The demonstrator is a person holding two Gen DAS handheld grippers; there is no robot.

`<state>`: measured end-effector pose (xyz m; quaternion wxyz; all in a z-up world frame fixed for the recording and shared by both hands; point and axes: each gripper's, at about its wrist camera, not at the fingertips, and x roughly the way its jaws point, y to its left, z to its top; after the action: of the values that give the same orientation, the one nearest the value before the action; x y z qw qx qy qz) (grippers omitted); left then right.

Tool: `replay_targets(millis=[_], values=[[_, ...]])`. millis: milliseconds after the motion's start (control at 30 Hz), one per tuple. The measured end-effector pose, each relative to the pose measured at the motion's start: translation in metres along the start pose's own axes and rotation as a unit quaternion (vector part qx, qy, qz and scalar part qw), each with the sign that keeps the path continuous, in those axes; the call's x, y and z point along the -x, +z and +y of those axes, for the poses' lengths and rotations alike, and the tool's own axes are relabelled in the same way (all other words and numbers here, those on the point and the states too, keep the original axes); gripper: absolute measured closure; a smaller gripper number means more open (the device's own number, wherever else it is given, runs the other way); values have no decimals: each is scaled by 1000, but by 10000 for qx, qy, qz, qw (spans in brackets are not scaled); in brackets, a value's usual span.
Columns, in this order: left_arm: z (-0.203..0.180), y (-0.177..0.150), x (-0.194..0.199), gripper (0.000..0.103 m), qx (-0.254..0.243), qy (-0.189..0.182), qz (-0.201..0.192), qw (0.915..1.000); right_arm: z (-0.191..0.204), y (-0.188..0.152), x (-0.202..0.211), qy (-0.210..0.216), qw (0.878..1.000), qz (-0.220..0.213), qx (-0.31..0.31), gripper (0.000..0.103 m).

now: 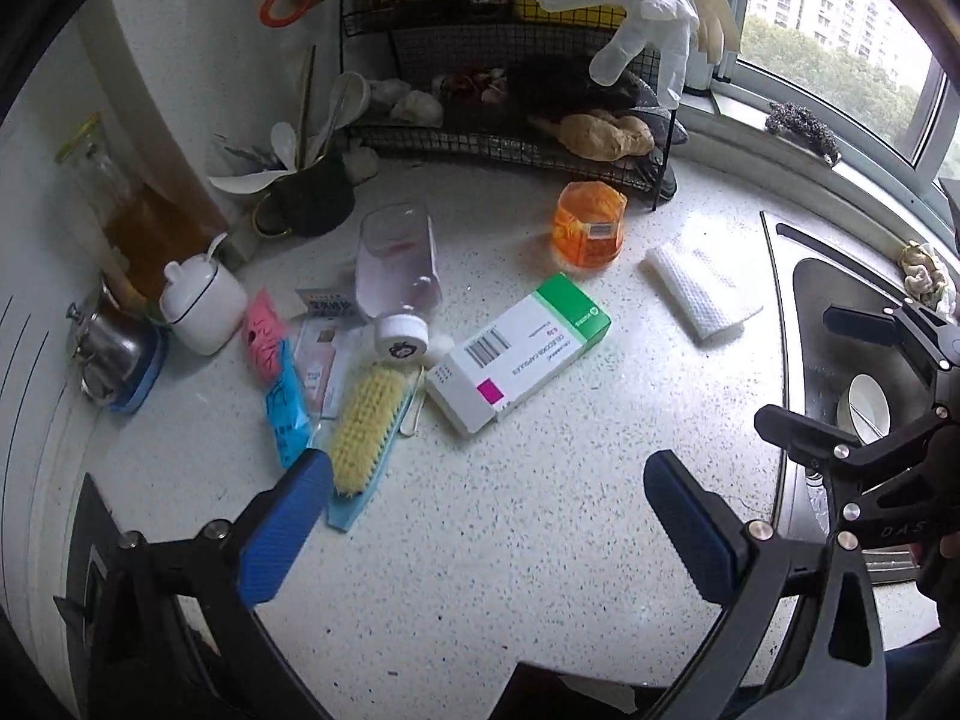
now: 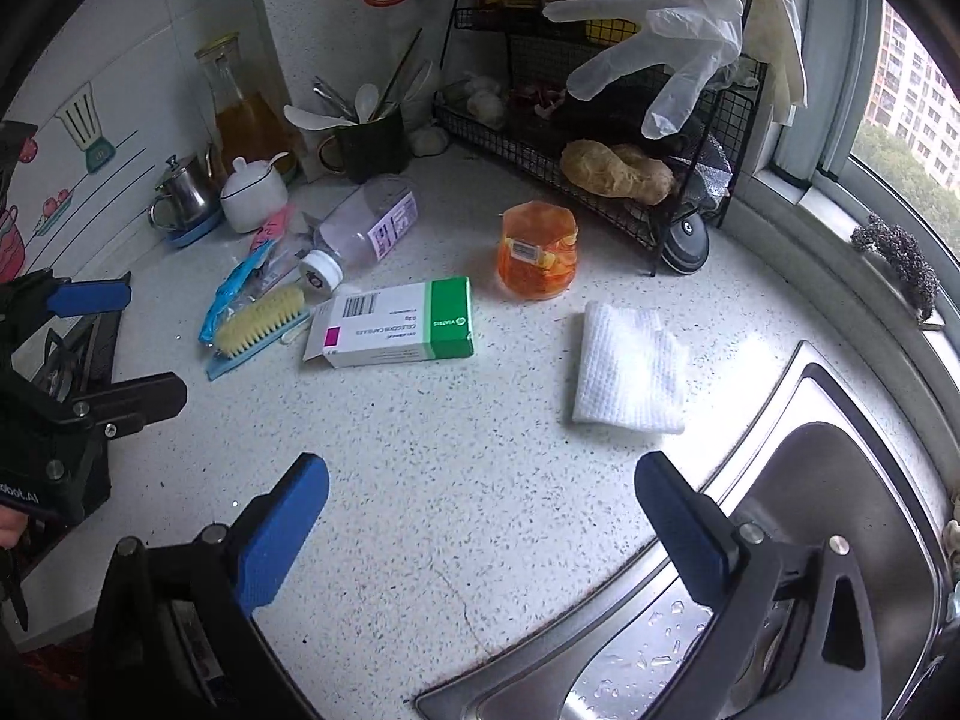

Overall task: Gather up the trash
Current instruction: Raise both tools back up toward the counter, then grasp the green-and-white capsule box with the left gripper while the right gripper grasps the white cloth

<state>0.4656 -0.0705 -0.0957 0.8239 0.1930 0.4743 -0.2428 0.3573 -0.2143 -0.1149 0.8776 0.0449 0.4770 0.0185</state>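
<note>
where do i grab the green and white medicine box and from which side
Come from above with the left gripper and pinch the medicine box across its two long side faces, near the middle. It lies flat on the counter, and its white end flap looks open, so avoid that end.

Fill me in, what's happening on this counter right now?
A person holds two grippers over a cluttered kitchen counter. Both the left gripper and right gripper are open and empty. Nothing is picked up yet: the medicine box, tipped plastic bottle, orange pouch and folded paper towel all lie untouched.
</note>
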Motion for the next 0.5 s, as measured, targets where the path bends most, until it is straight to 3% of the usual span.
replay_targets(millis=[167, 500], values=[[0, 32, -31, 0, -518, -335, 119, 9980, -18, 10, -15, -221, 9984, 133, -495, 1], [-18, 70, -95, 0, -1601, -867, 515, 9819, -41, 12, -45, -502, 9899, 335, -1284, 1]])
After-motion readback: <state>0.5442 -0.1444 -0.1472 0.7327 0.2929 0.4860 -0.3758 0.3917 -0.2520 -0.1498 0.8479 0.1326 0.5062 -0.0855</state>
